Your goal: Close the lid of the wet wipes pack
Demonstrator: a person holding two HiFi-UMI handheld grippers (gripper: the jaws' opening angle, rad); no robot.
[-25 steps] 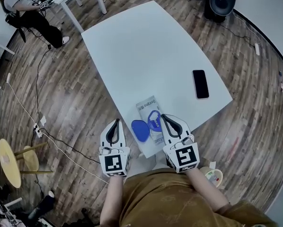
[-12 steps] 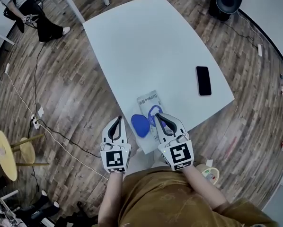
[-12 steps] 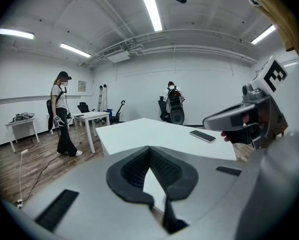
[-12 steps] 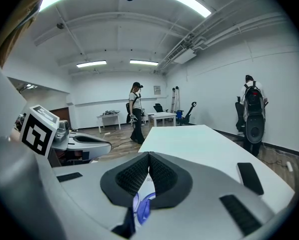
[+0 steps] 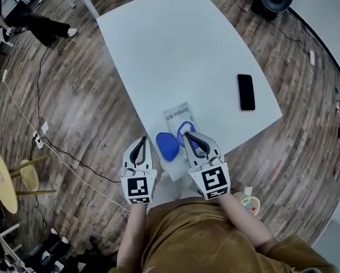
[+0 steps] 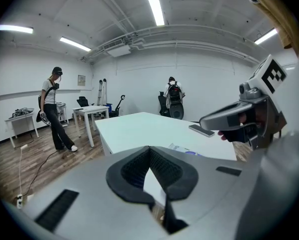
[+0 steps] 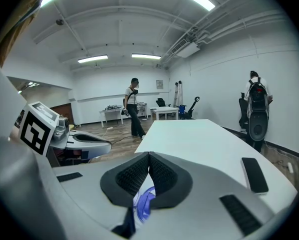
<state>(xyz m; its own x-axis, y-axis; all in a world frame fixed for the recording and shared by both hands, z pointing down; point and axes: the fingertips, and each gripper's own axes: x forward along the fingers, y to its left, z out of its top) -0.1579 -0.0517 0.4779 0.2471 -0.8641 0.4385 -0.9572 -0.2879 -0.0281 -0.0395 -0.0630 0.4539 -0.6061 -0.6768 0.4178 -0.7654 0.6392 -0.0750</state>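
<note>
The wet wipes pack (image 5: pixel 178 117) lies flat near the front edge of the white table (image 5: pixel 175 56). Its blue lid (image 5: pixel 166 147) is flipped open to the pack's left, lying on the table. My right gripper (image 5: pixel 187 134) is shut, its tips over the blue-ringed opening (image 5: pixel 184 127) and holding nothing; blue shows under its jaws (image 7: pixel 143 205). My left gripper (image 5: pixel 141 143) is shut and empty, left of the lid and just off the table's edge. The left gripper view shows the pack (image 6: pixel 182 148) ahead and the right gripper (image 6: pixel 239 119) beside it.
A black phone (image 5: pixel 245 92) lies on the table to the right of the pack. A yellow stool (image 5: pixel 5 181) and cables on the wooden floor are at the left. A person (image 5: pixel 22 16) stands by another table far left; a second person (image 7: pixel 256 106) stands beyond the table's end.
My right gripper has shifted slightly left, from beside the opening to over it. The left gripper stays beside the open lid. The far person has walked on.
</note>
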